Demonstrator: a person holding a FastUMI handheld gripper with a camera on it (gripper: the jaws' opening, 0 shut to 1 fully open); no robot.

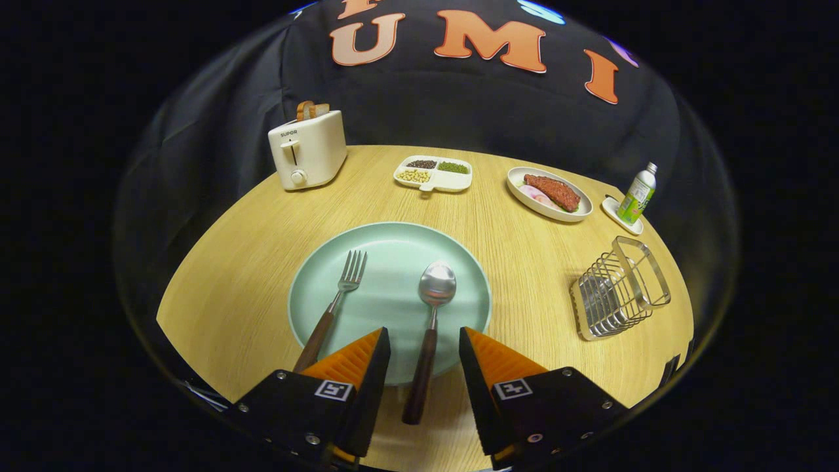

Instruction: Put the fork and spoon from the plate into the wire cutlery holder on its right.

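Note:
A pale green plate (393, 249) lies on the wooden table just ahead of my fingers. On it rest a fork (335, 305) and a spoon (432, 308), both with dark wooden handles. The spoon's handle runs back off the plate's near rim and lies between my fingers, which do not touch it. The fork's handle passes under my left finger's outer side. My gripper (424, 341) stands open above the plate's near rim. The wire cutlery holder (619, 288) stands on the table to the plate's right, with nothing in it.
Beyond the plate stand a cream toaster (308, 149) with bread in it, a divided dish of beans (433, 173), an oval dish of food (549, 194) and a small bottle (638, 194) on a coaster. The round table's edge curves close behind the holder.

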